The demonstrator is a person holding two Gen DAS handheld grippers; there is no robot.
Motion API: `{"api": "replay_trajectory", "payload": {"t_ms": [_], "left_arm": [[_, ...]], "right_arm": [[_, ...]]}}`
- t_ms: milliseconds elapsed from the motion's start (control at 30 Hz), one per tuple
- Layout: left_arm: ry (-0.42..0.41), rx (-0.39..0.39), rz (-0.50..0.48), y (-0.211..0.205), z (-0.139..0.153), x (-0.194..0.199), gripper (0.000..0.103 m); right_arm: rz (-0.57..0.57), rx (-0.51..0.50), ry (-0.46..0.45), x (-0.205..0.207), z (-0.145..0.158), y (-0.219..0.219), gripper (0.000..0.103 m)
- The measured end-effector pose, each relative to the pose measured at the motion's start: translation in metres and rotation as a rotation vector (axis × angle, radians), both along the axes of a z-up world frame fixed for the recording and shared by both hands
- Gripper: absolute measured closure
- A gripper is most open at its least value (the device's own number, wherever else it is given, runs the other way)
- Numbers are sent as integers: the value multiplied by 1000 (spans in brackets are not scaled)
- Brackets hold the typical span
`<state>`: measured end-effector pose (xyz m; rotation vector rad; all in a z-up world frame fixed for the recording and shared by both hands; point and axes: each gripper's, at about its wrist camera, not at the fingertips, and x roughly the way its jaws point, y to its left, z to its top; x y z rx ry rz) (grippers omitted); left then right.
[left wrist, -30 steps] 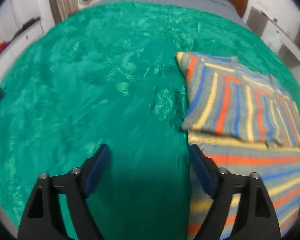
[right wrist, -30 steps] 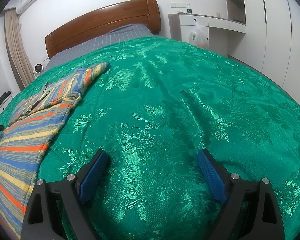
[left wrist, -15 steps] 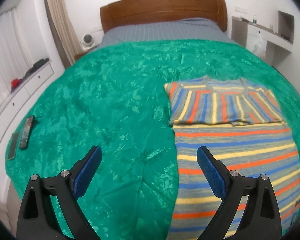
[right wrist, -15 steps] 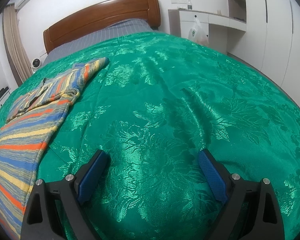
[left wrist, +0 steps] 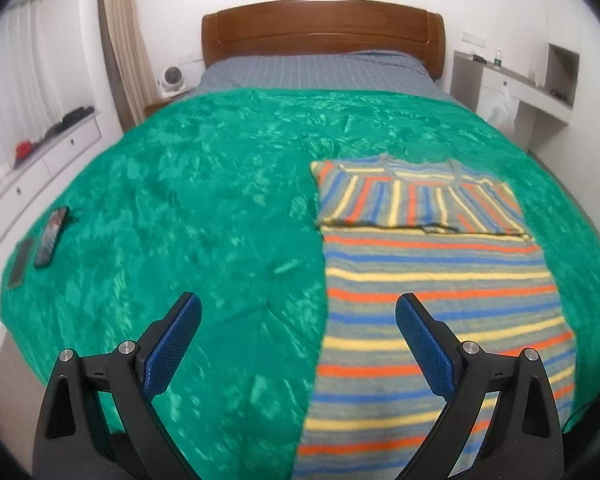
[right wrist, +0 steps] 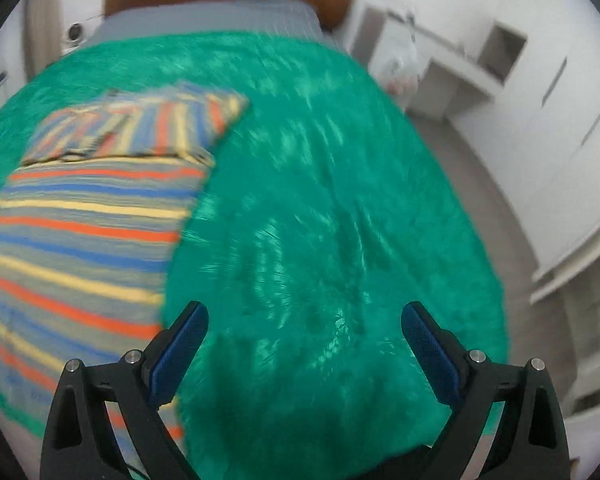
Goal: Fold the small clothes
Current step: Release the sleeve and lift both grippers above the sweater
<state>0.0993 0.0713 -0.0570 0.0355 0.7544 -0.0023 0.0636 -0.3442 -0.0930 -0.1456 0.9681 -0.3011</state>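
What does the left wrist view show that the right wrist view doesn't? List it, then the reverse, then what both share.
Only the left wrist view: two phones on the bedspread's left edge, and the left hand-held gripper, open.
Only the right wrist view: the grey floor and the right hand-held gripper, open.
Both: the striped garment, green bedspread, wooden headboard.

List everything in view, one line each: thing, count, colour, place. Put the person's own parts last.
striped garment: 1, grey with orange, blue and yellow stripes, flat on the bedspread, far end folded over
bedspread: 1, shiny green, covers most of the bed
bed sheet: 1, grey, at the head end
headboard: 1, brown wood, against the wall
phones: 2, dark, on the bedspread's left edge
fan: 1, white, beside the bed
plastic bag: 1, whitish, hanging at the white desk
left gripper: 1, black, blue pads, open, holding nothing
right gripper: 1, black, blue pads, open, holding nothing
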Motion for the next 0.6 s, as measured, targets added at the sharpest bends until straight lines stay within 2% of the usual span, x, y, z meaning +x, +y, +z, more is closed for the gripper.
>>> {"api": "replay_trajectory", "payload": {"t_ms": [233, 600], "left_arm": [[6, -70, 5, -4, 0, -19, 5], [-4, -74, 5, -7, 10, -27, 4]], "right_arm": [[-18, -52, -75, -37, 33, 36, 7], [23, -108, -166, -52, 70, 62, 7]]}}
